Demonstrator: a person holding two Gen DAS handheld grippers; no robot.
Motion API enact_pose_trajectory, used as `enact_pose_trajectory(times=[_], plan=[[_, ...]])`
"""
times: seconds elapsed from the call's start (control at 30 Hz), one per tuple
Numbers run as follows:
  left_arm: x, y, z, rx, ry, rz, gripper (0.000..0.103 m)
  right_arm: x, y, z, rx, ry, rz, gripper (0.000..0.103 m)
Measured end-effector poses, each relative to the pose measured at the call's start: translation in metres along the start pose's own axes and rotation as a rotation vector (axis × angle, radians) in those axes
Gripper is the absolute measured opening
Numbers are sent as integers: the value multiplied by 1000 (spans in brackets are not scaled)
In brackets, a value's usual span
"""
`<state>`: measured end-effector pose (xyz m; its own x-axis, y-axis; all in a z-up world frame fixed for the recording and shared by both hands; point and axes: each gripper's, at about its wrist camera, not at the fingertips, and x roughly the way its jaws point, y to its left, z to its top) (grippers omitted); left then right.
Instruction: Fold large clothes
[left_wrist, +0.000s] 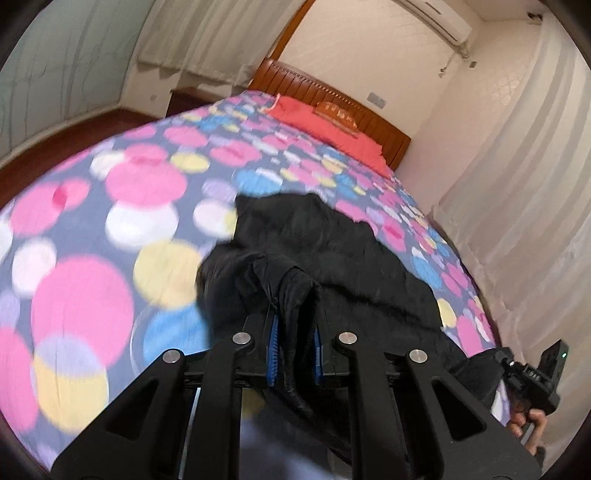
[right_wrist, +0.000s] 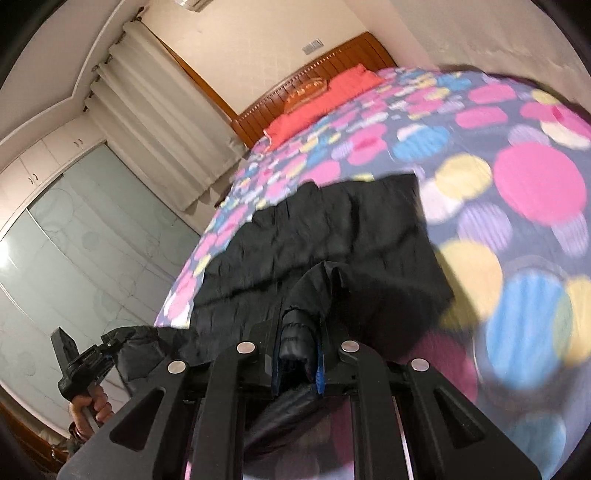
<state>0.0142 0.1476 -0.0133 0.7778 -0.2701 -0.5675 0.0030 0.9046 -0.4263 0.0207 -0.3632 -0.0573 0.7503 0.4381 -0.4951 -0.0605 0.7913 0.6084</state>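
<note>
Left gripper (left_wrist: 295, 295) and right gripper (right_wrist: 300, 314) fingers each clamped on bunched edge of black garment (left_wrist: 332, 251), remainder draped across bed (left_wrist: 110, 206) near its foot edge.

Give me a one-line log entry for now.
left gripper: shut on jacket | right gripper: shut on jacket | bed: jacket partly resting

A bedroom in a home

A wide bed (left_wrist: 110, 229) under a sheet of pink, blue, yellow and white circles fills the room, with a carved wooden headboard (left_wrist: 332, 99) and coral pillows (left_wrist: 325, 125) at its far end. Pale curtains (right_wrist: 162, 122) hang along the walls, an air conditioner (left_wrist: 439, 18) is mounted high up, and a frosted sliding-door wardrobe (right_wrist: 85, 229) stands at one side
</note>
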Motion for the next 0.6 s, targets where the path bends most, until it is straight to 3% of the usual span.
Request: enact_pose_trajectory(times=[0.2,0.37,0.6], plan=[[62,-18,70,43,-7,27,13,38,-10,66,67,-62,14,13],[129,-23,122,26,25,68,14,83,-18,120,85,-90,-26,13],[231,-13,159,52,65,167,14,171,-45,176,100,-52,-126,13]])
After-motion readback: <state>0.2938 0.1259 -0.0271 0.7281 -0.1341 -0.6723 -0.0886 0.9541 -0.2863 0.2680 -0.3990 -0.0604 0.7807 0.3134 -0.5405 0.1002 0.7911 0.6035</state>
